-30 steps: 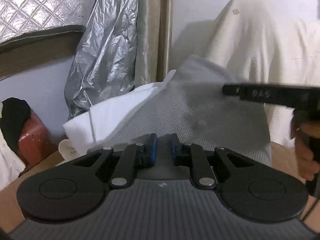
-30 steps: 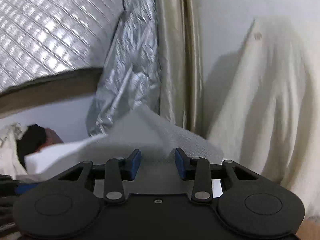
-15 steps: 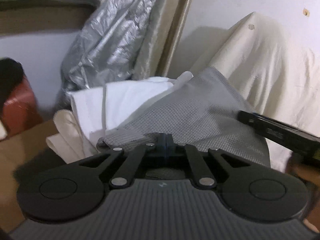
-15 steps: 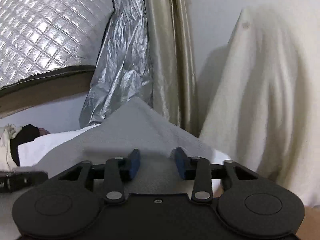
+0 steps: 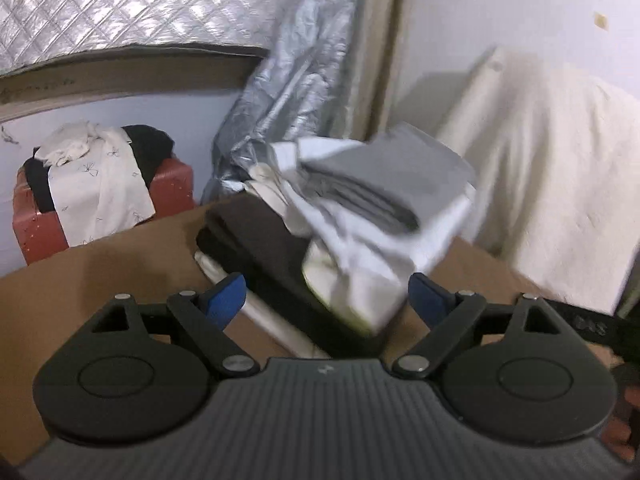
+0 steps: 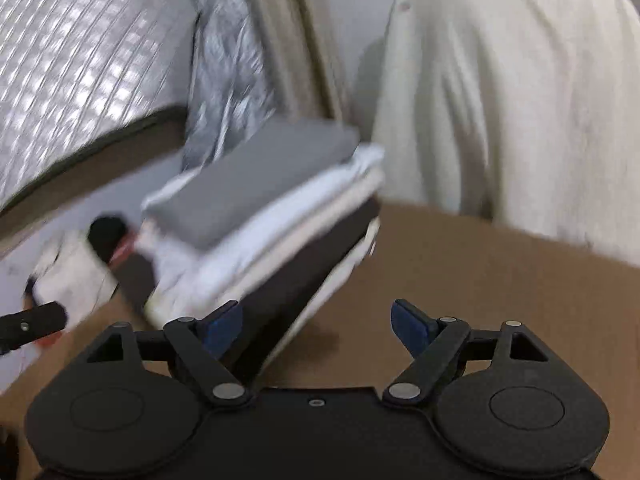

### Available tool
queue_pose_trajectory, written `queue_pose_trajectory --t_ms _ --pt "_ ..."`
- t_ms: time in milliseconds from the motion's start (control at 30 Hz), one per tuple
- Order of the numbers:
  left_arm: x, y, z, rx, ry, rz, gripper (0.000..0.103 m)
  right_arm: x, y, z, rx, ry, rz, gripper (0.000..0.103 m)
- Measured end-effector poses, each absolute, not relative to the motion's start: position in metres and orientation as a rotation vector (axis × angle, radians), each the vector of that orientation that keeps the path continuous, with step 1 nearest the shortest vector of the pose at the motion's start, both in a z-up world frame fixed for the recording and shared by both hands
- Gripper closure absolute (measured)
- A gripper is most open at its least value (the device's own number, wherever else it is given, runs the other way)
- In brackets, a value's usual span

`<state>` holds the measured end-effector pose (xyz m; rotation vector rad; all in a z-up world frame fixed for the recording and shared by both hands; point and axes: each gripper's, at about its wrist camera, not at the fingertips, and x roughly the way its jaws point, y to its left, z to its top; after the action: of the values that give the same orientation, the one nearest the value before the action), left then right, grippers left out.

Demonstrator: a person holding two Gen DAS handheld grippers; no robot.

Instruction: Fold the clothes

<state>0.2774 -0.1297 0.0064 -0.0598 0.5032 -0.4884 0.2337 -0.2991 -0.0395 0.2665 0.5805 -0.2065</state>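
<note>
Watching both views, I am seeing the left tongs (image 5: 326, 294) and the right tongs (image 6: 318, 322) spread wide and holding nothing, while the folded grey garment (image 6: 256, 184) is lying on top of the stack of clothes (image 6: 280, 240) on the brown table (image 6: 480, 264). I am judging the stack as the risk: in the left view its near side (image 5: 352, 264) is looking rumpled and overhanging, so a brush from either tongs could be toppling it and undoing the folds.

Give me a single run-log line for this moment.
left claw: open, empty | right claw: open, empty | grey garment: folded, atop clothes stack | stack on brown surface
</note>
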Motion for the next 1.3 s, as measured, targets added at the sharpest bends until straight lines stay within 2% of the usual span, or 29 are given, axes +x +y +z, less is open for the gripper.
queue_pose_trajectory --t_ms 67,200,867,1067,1300 --pt "0.252 -0.130 0.010 0.017 0.479 -0.517 0.005 0.215 -0.290 -0.039 0.262 0.618 -0.184 0.018" --pt "0.214 -0.133 0.015 0.122 0.425 -0.478 0.005 0.183 -0.273 -0.031 0.242 0.630 -0.188 0.018" --pt "0.138 -0.102 0.000 0.056 0.547 -0.533 0.004 0.064 -0.239 -0.014 0.268 0.638 -0.312 0.018" --pt "0.124 -0.109 -0.016 0.104 0.617 -0.553 0.001 0.025 -0.234 -0.029 0.241 0.607 -0.296 0.017" --pt "0.101 -0.119 -0.033 0.137 0.593 -0.578 0.001 -0.013 -0.235 -0.064 0.184 0.568 -0.272 0.013"
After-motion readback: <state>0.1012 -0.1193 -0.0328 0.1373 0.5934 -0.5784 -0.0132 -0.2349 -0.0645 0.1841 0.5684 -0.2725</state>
